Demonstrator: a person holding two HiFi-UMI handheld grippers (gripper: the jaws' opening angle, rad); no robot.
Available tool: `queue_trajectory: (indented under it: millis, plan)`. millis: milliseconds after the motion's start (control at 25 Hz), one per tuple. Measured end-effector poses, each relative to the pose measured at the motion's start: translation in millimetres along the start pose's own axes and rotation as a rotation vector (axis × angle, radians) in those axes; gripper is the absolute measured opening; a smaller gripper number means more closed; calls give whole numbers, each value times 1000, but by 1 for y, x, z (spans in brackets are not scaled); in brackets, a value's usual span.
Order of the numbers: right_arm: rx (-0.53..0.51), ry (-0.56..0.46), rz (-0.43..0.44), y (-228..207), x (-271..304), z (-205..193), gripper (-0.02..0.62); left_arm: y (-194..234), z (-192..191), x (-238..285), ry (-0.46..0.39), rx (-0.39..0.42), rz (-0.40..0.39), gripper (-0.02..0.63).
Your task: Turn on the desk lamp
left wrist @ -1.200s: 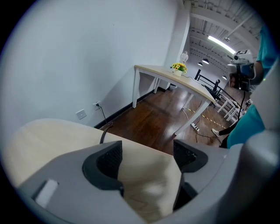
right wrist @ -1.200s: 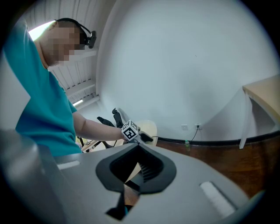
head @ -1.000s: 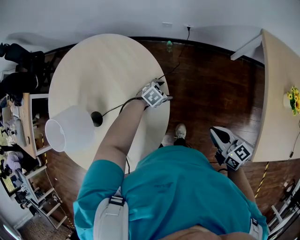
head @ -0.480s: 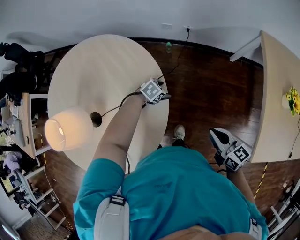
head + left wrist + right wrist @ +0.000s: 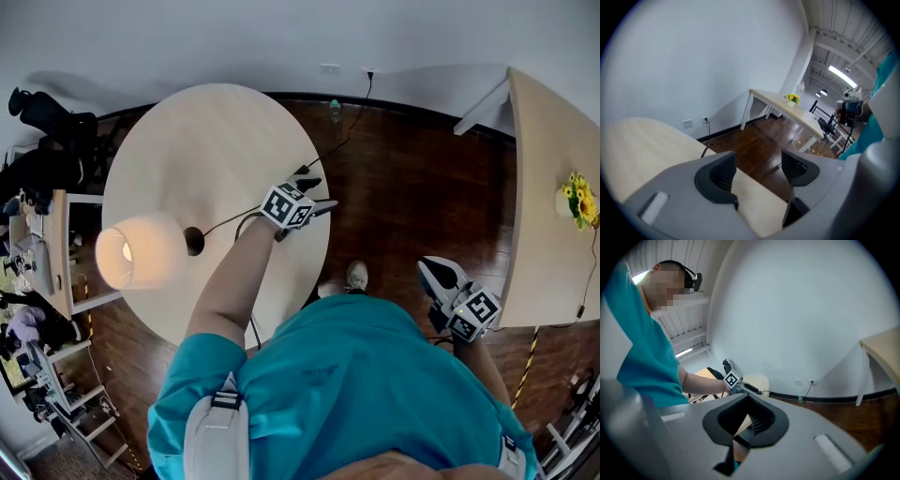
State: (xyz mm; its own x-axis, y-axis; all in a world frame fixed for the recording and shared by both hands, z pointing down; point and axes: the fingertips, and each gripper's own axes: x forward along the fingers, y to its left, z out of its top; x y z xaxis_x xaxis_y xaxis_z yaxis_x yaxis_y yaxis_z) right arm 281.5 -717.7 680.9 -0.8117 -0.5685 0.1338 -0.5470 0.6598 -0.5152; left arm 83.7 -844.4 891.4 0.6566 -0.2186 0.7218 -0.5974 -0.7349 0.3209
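Left tongs (image 5: 317, 192) hang apart and empty near the glowing lamp (image 5: 141, 251), right tongs (image 5: 434, 270) pressed together; best lift away slowly, missing its cord (image 5: 220, 222).

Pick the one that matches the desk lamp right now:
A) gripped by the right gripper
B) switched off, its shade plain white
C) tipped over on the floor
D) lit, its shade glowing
D: the lamp shade glows warm orange-yellow where it stands on the round table.
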Motion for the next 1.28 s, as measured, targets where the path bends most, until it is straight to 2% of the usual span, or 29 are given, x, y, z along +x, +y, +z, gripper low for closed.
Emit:
queue_trajectory:
  millis: [120,200,360,560,680,800,1040,1160,1280]
  plan:
    - [-25,-31,28,1,-29,1,2,-52,18,-27,-181,-78,-24,297]
    - [-39,-47,54,4,-44,0,2,-91,24,-46,-278,-100,-42,272]
    - [-64,-59,112,15,-57,-6,2,-171,31,-89,-454,-74,-112,195]
    - [-128,-89,186,75,-59,-6,2,-252,21,-165,-638,-57,-185,122]
    - [-159,-102,207,118,-64,-17,2,-284,-2,-210,-711,-42,-169,53]
    - [-187,-93,205,162,-68,-50,2,-311,-38,-256,-787,17,-162,0]
    - [-218,-83,155,297,-44,-115,2,-357,-143,-384,-858,136,-219,0]
    - [-190,-89,125,367,-27,-126,2,-356,-176,-456,-874,127,-240,0]
    - [-205,-87,87,426,-31,-123,2,-366,-195,-510,-898,114,-267,0]
